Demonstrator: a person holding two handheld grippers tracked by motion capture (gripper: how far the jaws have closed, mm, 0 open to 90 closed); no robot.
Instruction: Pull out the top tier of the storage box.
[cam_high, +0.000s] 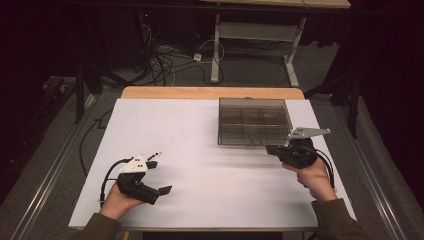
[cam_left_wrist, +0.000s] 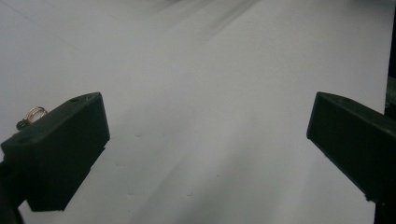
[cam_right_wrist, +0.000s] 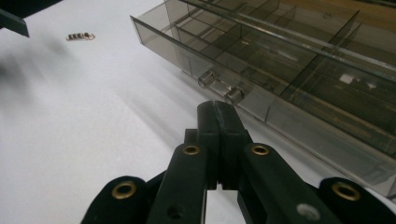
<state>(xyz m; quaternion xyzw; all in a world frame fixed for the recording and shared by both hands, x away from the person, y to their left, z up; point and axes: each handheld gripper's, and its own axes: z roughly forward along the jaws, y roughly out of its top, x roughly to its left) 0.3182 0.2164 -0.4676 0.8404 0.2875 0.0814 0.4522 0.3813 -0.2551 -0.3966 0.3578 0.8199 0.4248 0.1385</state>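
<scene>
With my right claw (cam_right_wrist: 219, 109) pressed together, empty, just short of the clear compartment box's (cam_high: 254, 121) front latch (cam_right_wrist: 220, 88) at the worktop's (cam_high: 165, 130) far right, and my left claw (cam_high: 161, 172) spread wide, I risk shoving the light box away.

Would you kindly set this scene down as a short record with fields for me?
Surface: white table top
Box: smoky clear plastic compartment box, lid closed, at the far right of the table
Latch: two clear plastic knobs on the box's near edge
Right gripper: jaws shut with nothing between them, tips just before the latch
Left gripper: jaws wide open over bare table
Small items: a short beaded piece lying left of the box
</scene>
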